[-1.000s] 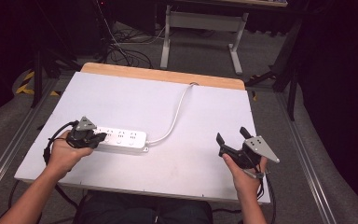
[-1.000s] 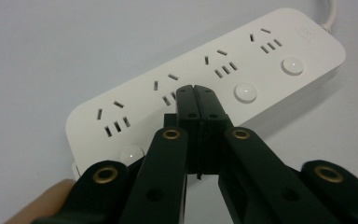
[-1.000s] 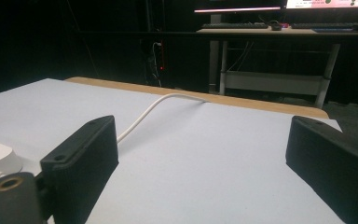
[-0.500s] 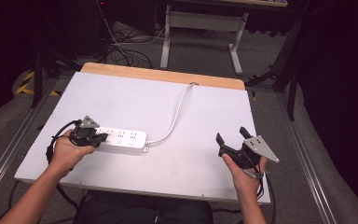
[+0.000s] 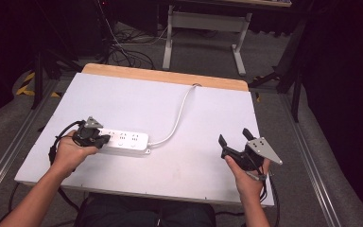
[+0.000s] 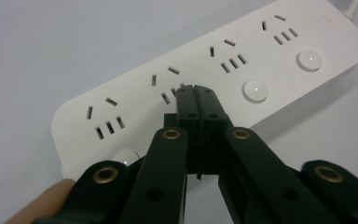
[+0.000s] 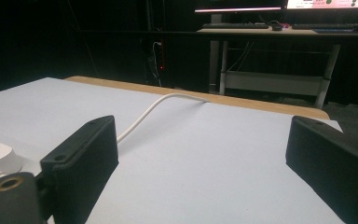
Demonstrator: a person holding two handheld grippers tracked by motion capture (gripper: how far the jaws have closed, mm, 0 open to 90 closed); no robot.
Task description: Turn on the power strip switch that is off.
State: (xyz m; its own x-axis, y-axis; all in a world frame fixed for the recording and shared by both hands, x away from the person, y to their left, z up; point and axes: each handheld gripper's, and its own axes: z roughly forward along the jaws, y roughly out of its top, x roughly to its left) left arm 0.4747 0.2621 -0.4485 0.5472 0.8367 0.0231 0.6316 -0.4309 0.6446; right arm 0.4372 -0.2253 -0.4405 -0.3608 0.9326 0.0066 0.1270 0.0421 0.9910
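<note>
Here, lower left: your white power strip [image 5: 123, 140], three round buttons, white cord [image 5: 179, 113]; your left gripper [image 6: 196, 88] closed on nothing above it; right gripper [image 5: 235, 138] open.

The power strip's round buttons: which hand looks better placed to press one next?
Probably the left. The left gripper, jaws shut, hovers right over the power strip, close to a round button. The right gripper stands open, far off across the table.

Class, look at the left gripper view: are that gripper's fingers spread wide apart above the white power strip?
No: the left gripper has its fingers pressed together over the white power strip.
</note>
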